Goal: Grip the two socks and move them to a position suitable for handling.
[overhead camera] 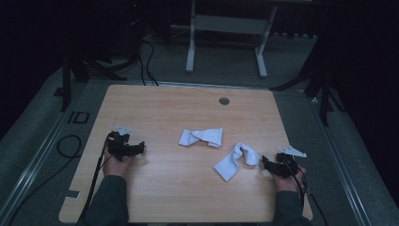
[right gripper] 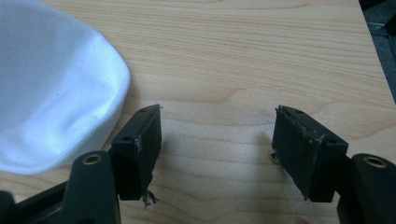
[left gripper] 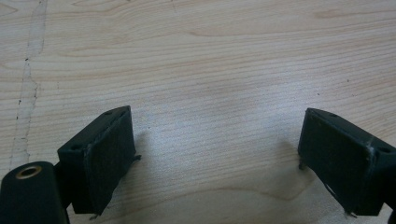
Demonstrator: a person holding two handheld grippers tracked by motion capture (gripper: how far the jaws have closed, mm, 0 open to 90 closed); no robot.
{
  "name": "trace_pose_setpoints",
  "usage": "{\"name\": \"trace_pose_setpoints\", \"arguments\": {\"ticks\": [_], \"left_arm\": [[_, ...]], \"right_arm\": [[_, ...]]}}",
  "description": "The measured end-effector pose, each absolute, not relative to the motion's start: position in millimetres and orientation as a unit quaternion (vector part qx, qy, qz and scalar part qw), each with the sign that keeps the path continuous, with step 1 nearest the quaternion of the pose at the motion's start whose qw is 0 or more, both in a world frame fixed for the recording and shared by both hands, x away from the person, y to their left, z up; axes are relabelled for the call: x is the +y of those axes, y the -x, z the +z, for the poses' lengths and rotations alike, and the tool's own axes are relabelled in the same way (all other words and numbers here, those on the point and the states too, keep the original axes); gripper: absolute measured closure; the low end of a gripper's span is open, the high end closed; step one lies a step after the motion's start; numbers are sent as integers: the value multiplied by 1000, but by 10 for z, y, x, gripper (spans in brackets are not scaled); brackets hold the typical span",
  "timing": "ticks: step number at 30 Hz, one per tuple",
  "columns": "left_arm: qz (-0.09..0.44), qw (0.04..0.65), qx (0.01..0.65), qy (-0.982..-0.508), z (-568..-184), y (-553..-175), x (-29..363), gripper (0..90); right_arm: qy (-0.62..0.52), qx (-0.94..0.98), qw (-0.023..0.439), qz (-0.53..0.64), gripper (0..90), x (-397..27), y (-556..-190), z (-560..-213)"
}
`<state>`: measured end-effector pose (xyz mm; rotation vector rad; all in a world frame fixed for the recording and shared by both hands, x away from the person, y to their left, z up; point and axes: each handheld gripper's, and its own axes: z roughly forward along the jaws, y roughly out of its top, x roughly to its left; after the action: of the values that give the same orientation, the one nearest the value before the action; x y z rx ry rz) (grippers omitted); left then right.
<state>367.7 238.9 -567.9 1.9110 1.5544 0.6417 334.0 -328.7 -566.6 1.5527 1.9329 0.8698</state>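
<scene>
Two white cloths lie on the wooden table (overhead camera: 188,188). One crumpled cloth (overhead camera: 201,137) rests near the middle. The other cloth (overhead camera: 235,161) lies bent to its right, and its rounded end (right gripper: 51,88) shows at the left of the right gripper view. My left gripper (overhead camera: 139,149) rests on the table at the left, well apart from both cloths, open (left gripper: 217,158) over bare wood. Just right of the bent cloth, my right gripper (overhead camera: 264,163) sits with its jaws wide apart (right gripper: 217,149), nothing between them.
A round grommet hole (overhead camera: 224,100) sits near the table's far edge. Beyond the table stands a white desk frame (overhead camera: 226,37) on a grey floor, with black stands (overhead camera: 324,89) and cables (overhead camera: 146,61) around. The table's right edge (right gripper: 373,56) is close to my right gripper.
</scene>
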Motion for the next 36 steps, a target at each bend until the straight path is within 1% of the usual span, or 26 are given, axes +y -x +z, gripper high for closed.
{"name": "trace_pose_setpoints", "arguments": {"ticks": [9, 13, 15, 18, 25, 28, 29, 30, 36], "left_arm": [[241, 294, 584, -717, -5679, -3676, 2388, 111], [241, 294, 584, -717, -5679, -3676, 2388, 111], [241, 294, 584, -717, -5679, -3676, 2388, 111], [242, 294, 585, -717, -5679, -3673, 2386, 112], [242, 292, 585, -717, -5678, -3665, 2385, 113], [242, 292, 585, -717, -5678, -3665, 2385, 113], [242, 292, 585, -717, -5678, -3664, 2385, 113], [242, 292, 585, -717, -5678, -3664, 2385, 113], [241, 293, 585, -717, -5678, -3661, 2383, 113]], "right_arm": [[-570, 714, 252, 319, 323, -3284, -3338, -5662], [-566, 719, 246, 318, 372, -3280, -3333, -5639], [-563, 722, 245, 320, 406, -3278, -3325, -5606], [-553, 731, 241, 320, 514, -3278, -3308, -5546], [-523, 758, 228, 318, 719, -3208, -3287, -5425], [-500, 773, 221, 321, 847, -3152, -3260, -5358], [-494, 777, 221, 322, 875, -3135, -3247, -5337], [-488, 780, 219, 324, 895, -3119, -3235, -5316], [-455, 799, 210, 333, 899, -3008, -3152, -5206]]}}
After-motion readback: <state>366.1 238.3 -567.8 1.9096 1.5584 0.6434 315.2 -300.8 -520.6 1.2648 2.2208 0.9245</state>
